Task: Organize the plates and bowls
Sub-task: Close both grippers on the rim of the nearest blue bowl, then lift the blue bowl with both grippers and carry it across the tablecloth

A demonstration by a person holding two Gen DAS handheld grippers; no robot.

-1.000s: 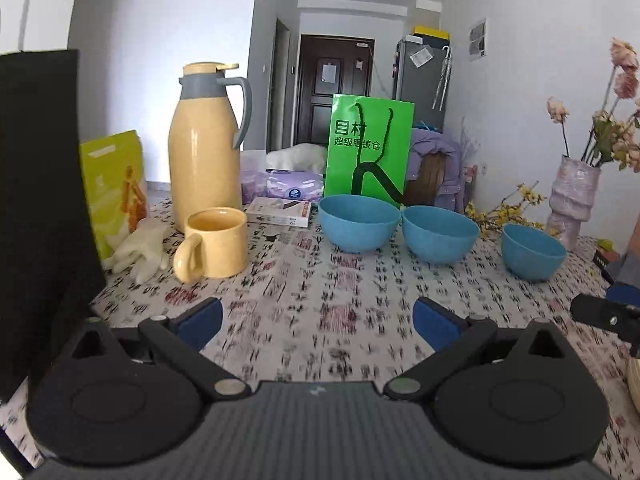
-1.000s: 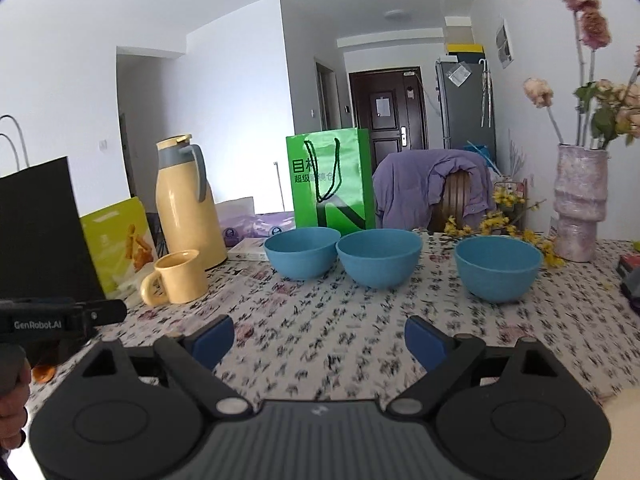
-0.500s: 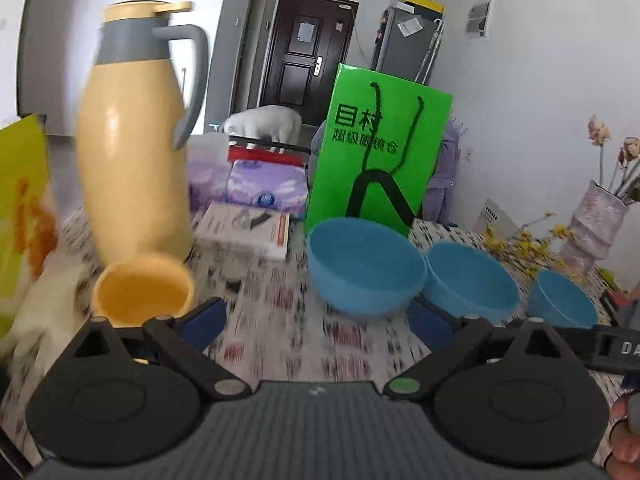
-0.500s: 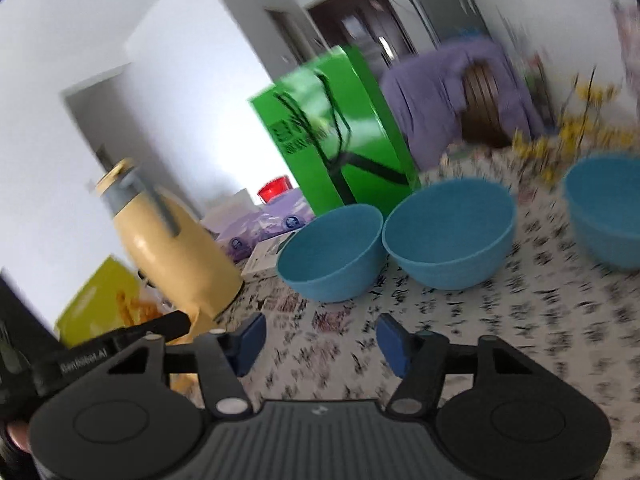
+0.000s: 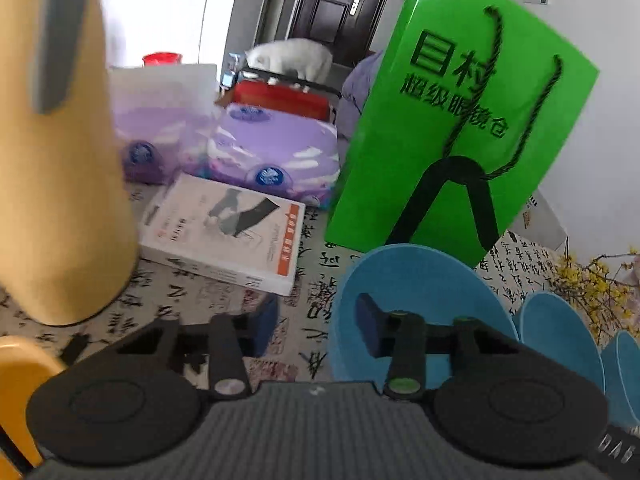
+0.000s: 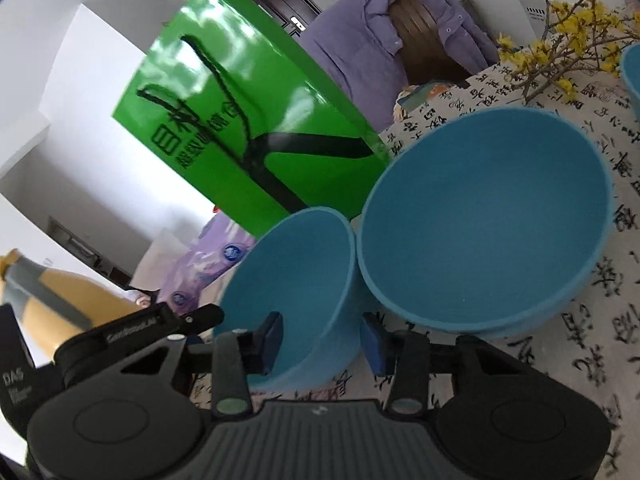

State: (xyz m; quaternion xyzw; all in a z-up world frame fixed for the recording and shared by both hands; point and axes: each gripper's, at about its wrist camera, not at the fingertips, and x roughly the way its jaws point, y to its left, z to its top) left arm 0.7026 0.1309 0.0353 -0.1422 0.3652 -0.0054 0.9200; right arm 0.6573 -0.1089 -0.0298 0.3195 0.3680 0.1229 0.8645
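Observation:
Three blue bowls stand in a row on the calligraphy tablecloth. My left gripper [image 5: 316, 320] straddles the left rim of the leftmost bowl [image 5: 420, 280], with the right finger inside and the left finger outside. Its jaws are closing, and the pads still stand clear of the rim. The middle bowl [image 5: 560, 344] and the third bowl [image 5: 624, 380] lie to the right. My right gripper [image 6: 322, 340], rolled to one side, straddles the right wall of the leftmost bowl [image 6: 296, 280], next to the middle bowl [image 6: 480, 220]. Its jaws are closing too, without a firm press that I can see.
A yellow thermos [image 5: 60, 160] and a yellow mug [image 5: 20, 380] stand close on the left. A white book [image 5: 224, 232], purple tissue packs [image 5: 272, 152] and an upright green bag [image 5: 452, 120] crowd the back. Yellow flower twigs [image 6: 560, 40] lie at the right.
Both grippers have moved forward and down from the table's near side to the leftmost bowl. Their jaws have narrowed around its rim. The right gripper has rolled.

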